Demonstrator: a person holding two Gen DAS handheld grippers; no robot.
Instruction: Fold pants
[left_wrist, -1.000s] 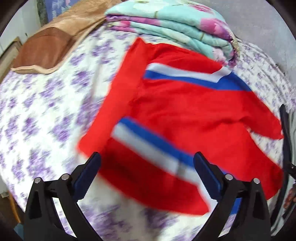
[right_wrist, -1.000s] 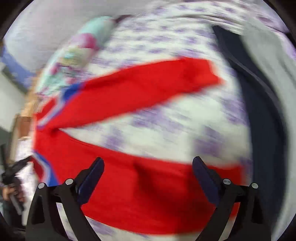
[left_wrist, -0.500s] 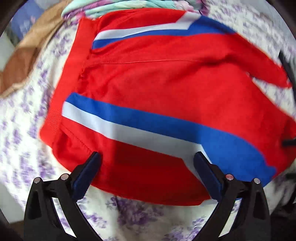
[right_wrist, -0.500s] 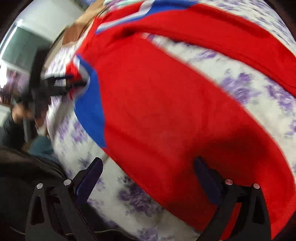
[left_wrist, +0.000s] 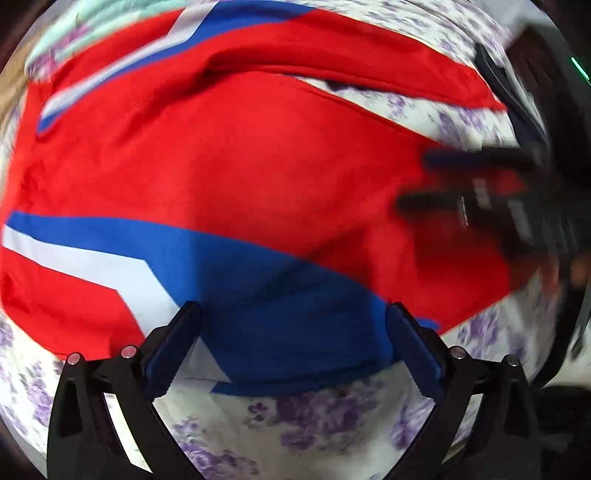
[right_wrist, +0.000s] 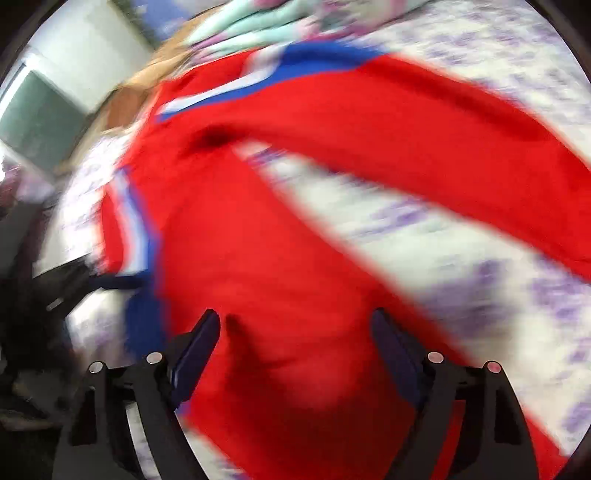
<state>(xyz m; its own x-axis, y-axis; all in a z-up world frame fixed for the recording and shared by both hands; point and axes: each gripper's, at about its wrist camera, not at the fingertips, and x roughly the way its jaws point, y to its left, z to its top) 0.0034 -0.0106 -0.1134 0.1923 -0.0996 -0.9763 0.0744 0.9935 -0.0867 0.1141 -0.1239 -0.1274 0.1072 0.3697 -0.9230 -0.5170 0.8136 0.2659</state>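
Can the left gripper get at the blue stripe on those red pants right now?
Probably yes. The left gripper is open, and the blue stripe of the red pants lies right between its fingers with nothing covering it.

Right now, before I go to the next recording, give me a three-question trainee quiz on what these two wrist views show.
1. True or false: the left tongs are shut on the pants.
2. What lies between the two pant legs in the right wrist view? A) a pillow B) bare bedsheet C) a towel
3. Fill in: the right tongs hang open over the ____ part of the pants.

Key: 1 false, both fingers stand wide apart over the blue stripe. 2 B. 3 red.
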